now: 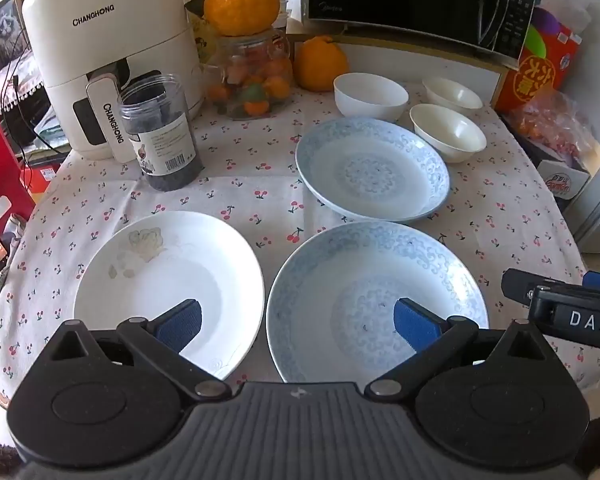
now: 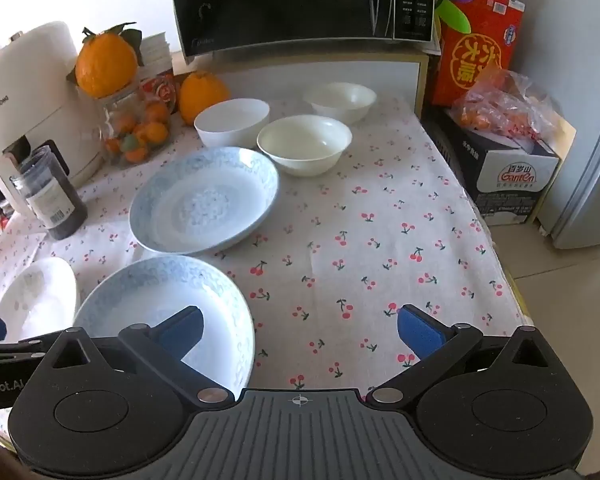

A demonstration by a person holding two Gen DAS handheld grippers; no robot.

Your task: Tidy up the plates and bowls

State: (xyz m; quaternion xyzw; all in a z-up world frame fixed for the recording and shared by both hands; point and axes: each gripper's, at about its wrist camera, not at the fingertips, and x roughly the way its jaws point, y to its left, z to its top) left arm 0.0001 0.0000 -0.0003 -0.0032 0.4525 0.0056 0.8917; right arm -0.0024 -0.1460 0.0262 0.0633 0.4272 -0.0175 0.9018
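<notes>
Cherry-print tablecloth (image 2: 380,240) under microwave (image 2: 300,4)

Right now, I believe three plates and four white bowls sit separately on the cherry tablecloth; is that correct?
Not quite: there are three white bowls, not four. The three plates do sit separately on the cherry tablecloth, as the right wrist view shows.

The left gripper (image 1: 298,322) and the right gripper (image 2: 300,330) both tilt steeply downward, side by side, jaws spread wide with nothing between the blue pads.
</notes>
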